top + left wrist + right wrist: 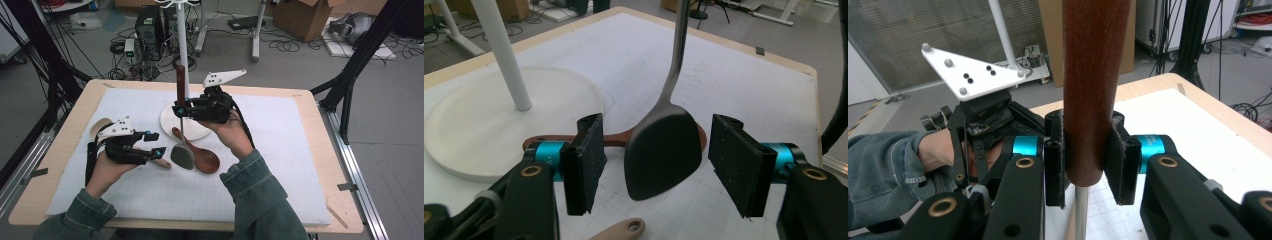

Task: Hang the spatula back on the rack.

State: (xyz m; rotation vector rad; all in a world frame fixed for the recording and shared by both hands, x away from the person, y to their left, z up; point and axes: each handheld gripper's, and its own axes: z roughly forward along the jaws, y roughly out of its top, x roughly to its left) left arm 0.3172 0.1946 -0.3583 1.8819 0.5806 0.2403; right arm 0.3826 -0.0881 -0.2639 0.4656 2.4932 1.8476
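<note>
A spatula with a dark brown wooden handle (180, 82) and a grey blade (182, 156) hangs upright over the white mat (280, 150). My right gripper (180, 111) is shut on the lower end of that handle (1093, 75), and the thin metal shaft (1080, 215) runs down below the pads. My left gripper (156, 144) stands open at the blade's level. In the left gripper view the blade (664, 155) hangs between the two pads (584, 160) with a gap on each side. A brown wooden spoon (202, 159) lies on the mat just behind the blade.
A white stand rises from a round base (197, 131) at the mat's middle, its pole (182, 45) right behind the spatula handle. A pale wooden handle (162, 162) lies under my left gripper. The mat sits on a wooden table (320, 120).
</note>
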